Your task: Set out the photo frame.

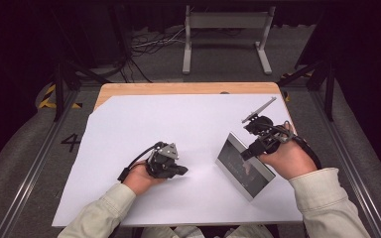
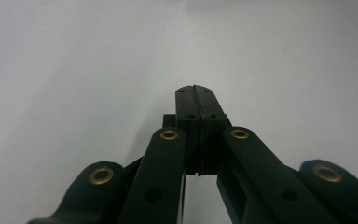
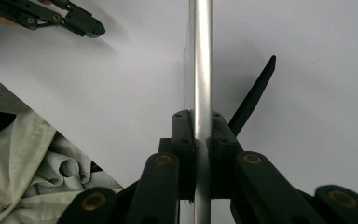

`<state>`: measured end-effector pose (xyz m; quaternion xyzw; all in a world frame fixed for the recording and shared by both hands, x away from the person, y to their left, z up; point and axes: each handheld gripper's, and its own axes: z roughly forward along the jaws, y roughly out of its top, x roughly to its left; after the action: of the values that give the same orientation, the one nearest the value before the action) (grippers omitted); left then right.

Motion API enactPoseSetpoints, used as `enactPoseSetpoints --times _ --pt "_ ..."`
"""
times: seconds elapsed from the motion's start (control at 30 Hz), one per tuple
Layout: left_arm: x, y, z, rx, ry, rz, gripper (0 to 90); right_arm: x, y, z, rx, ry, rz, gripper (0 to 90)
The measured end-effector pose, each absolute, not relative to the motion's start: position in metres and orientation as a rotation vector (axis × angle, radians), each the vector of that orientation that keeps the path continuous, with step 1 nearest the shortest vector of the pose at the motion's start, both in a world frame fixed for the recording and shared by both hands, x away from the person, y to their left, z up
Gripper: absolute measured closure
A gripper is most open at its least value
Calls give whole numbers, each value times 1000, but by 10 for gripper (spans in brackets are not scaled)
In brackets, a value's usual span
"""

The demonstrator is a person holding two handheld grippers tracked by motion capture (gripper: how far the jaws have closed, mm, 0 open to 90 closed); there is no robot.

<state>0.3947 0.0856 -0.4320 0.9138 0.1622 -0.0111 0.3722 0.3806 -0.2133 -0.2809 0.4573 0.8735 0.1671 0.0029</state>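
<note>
Right gripper [image 3: 201, 135] clamping upright silver frame [image 1: 244, 166] — perhaps a mirror, left gripper [image 2: 196, 114] shut, empty

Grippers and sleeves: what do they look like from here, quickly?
Both the left gripper and the right gripper are black linkage tools with flat black pads and brass-coloured rivets at the joints. A grey three-cornered plate tops the left one, and a black cable loops from it. The sleeves are pale beige cloth.
</note>
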Motion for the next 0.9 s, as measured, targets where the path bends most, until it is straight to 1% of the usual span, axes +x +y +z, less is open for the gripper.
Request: enactPoseSetpoints --times 0.27,0.53,0.9 --pt "388 111 -432 2323 480 4 900 393 -198 -274 1227 2827 519 835" --pt "378 139 -431 2299 573 40 900 407 -174 -270 1026 2897 501 836" --pt "367 163 -432 2272 650 68 899 421 -143 -266 787 2970 461 836"
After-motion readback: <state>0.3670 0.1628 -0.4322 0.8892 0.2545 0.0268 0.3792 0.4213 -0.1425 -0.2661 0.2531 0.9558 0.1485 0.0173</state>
